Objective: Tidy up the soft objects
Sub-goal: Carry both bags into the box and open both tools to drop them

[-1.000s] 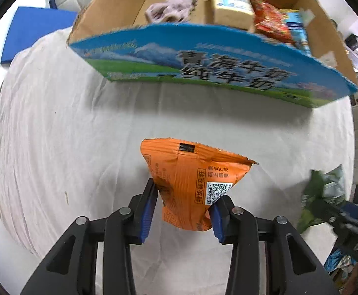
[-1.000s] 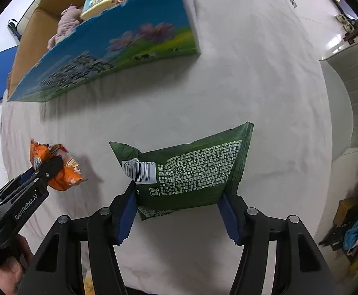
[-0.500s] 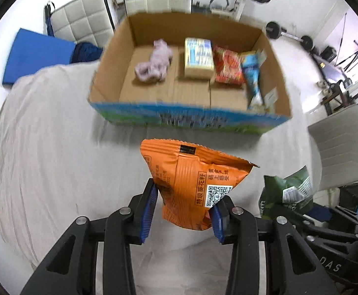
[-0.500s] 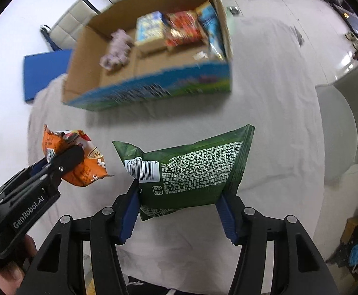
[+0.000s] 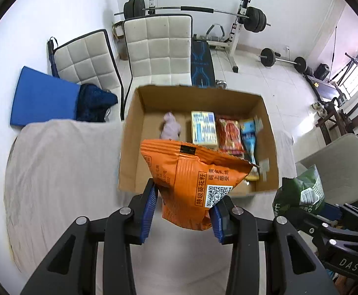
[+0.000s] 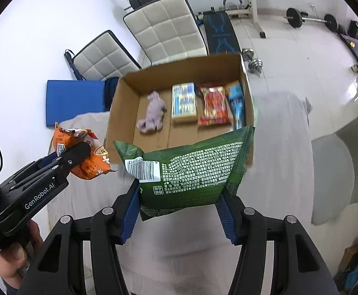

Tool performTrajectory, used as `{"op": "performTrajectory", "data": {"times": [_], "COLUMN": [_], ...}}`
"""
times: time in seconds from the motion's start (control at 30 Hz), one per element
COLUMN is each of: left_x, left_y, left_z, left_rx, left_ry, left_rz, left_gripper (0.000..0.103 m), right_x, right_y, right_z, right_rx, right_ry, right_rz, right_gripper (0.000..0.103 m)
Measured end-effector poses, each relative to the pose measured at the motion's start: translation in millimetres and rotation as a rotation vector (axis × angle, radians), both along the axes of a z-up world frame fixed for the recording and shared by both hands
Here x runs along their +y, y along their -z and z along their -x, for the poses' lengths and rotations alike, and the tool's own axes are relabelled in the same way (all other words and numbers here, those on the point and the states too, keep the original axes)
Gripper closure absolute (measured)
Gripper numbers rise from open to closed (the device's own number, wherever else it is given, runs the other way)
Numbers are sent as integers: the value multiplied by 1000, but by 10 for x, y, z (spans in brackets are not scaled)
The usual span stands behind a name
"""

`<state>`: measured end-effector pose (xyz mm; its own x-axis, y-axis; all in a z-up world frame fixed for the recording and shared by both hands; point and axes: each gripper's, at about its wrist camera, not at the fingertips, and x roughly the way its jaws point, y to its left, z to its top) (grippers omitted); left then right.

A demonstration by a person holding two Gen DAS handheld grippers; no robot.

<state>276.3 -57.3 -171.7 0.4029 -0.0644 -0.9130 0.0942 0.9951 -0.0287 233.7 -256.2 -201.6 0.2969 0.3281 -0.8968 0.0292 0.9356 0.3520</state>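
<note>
Pinching the lower end of an orange snack packet [image 5: 198, 182], the left gripper [image 5: 182, 211] has its blue pads pressed into the packet's sides, so the packet stands up out of the jaws with its crimped top edge free. That low hold leaves most of the packet clear of the fingers, which should let it drop cleanly once released. Beside it, the right gripper [image 6: 179, 211] is clamped on a wider green snack bag [image 6: 191, 172], jaws set further apart to suit the bag's breadth, barcode side facing the camera. Both packets hang in the air above the cloth-covered table [image 5: 63, 172], well off its surface, one per hand, probably so both can be delivered in a single trip.

Beyond them sits the open cardboard box [image 6: 125, 103]. Inside, a pale purple soft toy [image 6: 153, 113], a blue and yellow pack [image 6: 184, 103], a red packet [image 6: 213, 109] and a blue packet [image 6: 236, 103] lie side by side along the far part of the floor, leaving the near strip bare; that gap looks the likely place for the two held packets. Behind the box stand two quilted white chairs [image 5: 158, 49] and a barbell rack [image 5: 240, 24].
</note>
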Motion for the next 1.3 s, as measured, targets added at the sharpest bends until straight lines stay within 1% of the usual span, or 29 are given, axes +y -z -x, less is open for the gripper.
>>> {"op": "performTrajectory", "data": {"times": [0.1, 0.23, 0.37, 0.53, 0.7, 0.83, 1.03, 1.1, 1.17, 1.23, 1.3], "left_x": [19, 43, 43, 68, 62, 46, 15, 9, -11, -26, -26], "left_y": [35, 121, 277, 607, 1001, 1251, 1476, 1532, 1609, 1687, 1742], "left_z": [-235, -510, -711, -913, -1051, -1129, -1194, -1223, -1249, -1261, -1259], "left_rx": [-1, 15, 39, 111, 213, 265, 320, 328, 353, 379, 393], "left_ry": [-2, -1, 5, 1, 2, 5, 19, 22, 28, 28, 25], "left_rz": [-12, -12, -26, -19, -3, -15, -16, -24, -38, -59, -57], "left_gripper": [67, 67, 67, 67, 67, 67, 67, 65, 65, 64, 64], "right_x": [26, 61, 100, 162, 219, 282, 351, 360, 387, 403, 415], "right_y": [-13, 61, 237, 558, 941, 1227, 1475, 1538, 1639, 1695, 1760], "right_z": [-220, -487, -712, -929, -1070, -1140, -1193, -1212, -1251, -1277, -1297], "right_rx": [-8, 2, 19, 62, 126, 173, 209, 214, 240, 243, 255], "right_ry": [1, 2, 4, 3, 9, 13, 15, 19, 11, 14, 12], "right_rz": [17, 24, 32, 55, 69, 72, 86, 91, 90, 116, 124], "right_gripper": [44, 44, 44, 44, 44, 44, 43, 42, 39, 39, 38]}}
